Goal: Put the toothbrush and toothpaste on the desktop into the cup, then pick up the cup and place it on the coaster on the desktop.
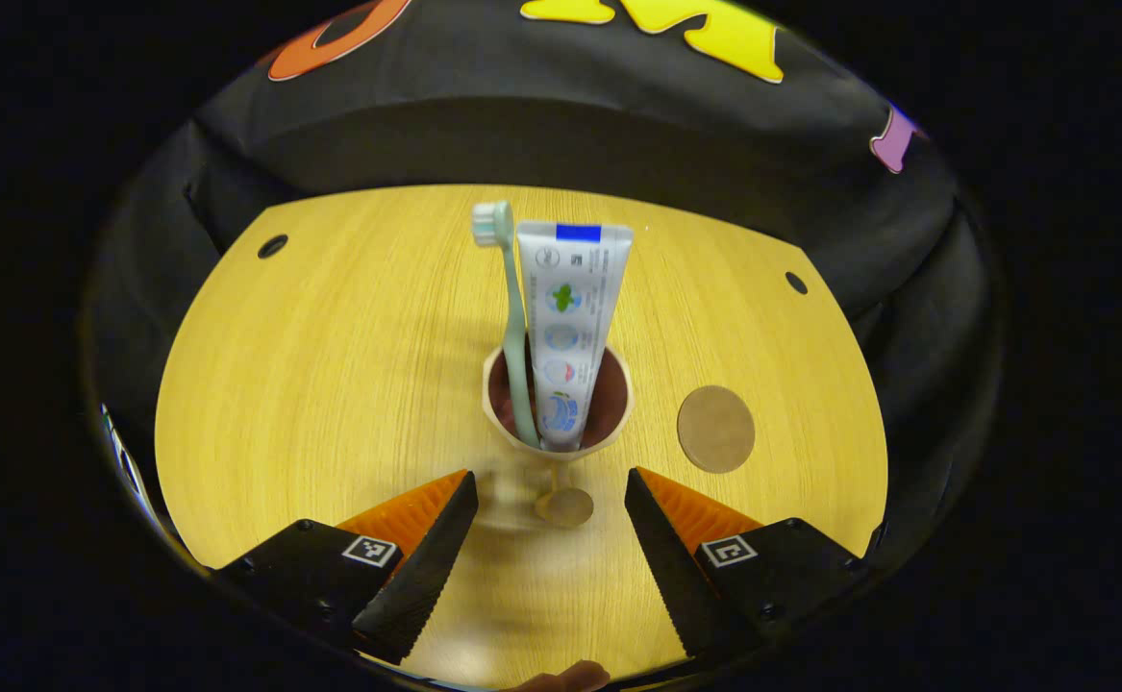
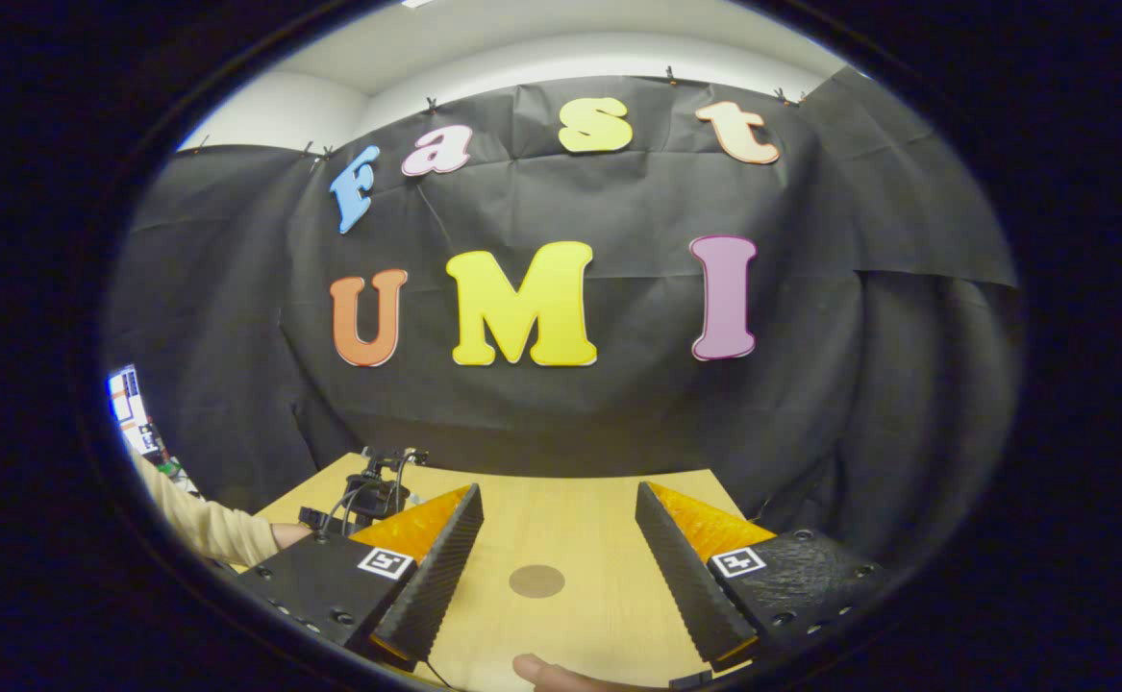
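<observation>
The loading step looks finished: the toothbrush [image 1: 512, 317] and the toothpaste [image 1: 568, 327] both stand upright in the cup [image 1: 558, 408], brush at the 9 o'clock side of the tube and touching it, so the step in hand is judged to be picking up the cup. In the left gripper view the left gripper [image 1: 551, 505] is spread wide and holds nothing; the cup sits at 12 o'clock from the gap between its fingers, just beyond the tips and centred on them, not yet between them. A small round foot or reflection under the cup shows near the tips, too blurred to tell which. The coaster [image 1: 715, 429] lies flat on the table [image 1: 330, 384] at 3 o'clock from the cup, near it but apart. The next move probably calls for easing this gripper forward until the cup's wall is between the fingers, closing below the rim, lifting without tipping the tall contents, then carrying it toward 3 o'clock onto the coaster. In the right gripper view the right gripper [image 2: 556, 567] is also parted and empty, raised and facing the booth wall, with the coaster [image 2: 536, 580] on the table ahead between its fingers; at its 9 o'clock a sleeve [image 2: 205, 524] reaches in toward the other gripper.
</observation>
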`<state>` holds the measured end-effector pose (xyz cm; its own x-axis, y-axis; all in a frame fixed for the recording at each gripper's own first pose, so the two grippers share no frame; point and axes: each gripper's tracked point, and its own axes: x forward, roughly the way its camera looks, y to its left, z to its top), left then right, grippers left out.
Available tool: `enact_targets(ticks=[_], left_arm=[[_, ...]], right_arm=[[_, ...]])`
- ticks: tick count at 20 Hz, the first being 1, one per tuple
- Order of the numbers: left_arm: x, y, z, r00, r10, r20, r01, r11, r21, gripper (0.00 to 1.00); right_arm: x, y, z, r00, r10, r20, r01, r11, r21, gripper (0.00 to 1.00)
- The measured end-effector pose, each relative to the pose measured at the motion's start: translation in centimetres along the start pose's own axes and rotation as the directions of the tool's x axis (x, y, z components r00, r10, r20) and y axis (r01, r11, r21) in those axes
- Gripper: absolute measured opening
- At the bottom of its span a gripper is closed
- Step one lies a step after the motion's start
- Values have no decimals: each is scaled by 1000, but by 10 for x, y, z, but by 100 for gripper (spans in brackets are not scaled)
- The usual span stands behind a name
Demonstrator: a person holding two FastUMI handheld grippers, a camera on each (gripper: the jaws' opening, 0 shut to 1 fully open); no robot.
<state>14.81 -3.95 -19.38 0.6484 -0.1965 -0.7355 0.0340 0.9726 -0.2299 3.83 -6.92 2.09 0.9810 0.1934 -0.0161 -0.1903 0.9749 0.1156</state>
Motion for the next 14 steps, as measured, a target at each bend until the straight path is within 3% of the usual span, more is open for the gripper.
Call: enact_targets(ticks=[6,13,14], left_arm=[[10,9,2,990,103,-100,-94,991,93,95],[-2,-3,-4,974,90,-209,-89,996,14,59],[-5,-4,-4,973,91,-213,-90,996,13,66]], right_arm=[[-6,-24,-12,999,-34,-29,35,999,19,96],[3,-37,-25,997,-23,-72,27,998,53,96],[5,-39,-28,997,-20,-80,25,998,57,96]])
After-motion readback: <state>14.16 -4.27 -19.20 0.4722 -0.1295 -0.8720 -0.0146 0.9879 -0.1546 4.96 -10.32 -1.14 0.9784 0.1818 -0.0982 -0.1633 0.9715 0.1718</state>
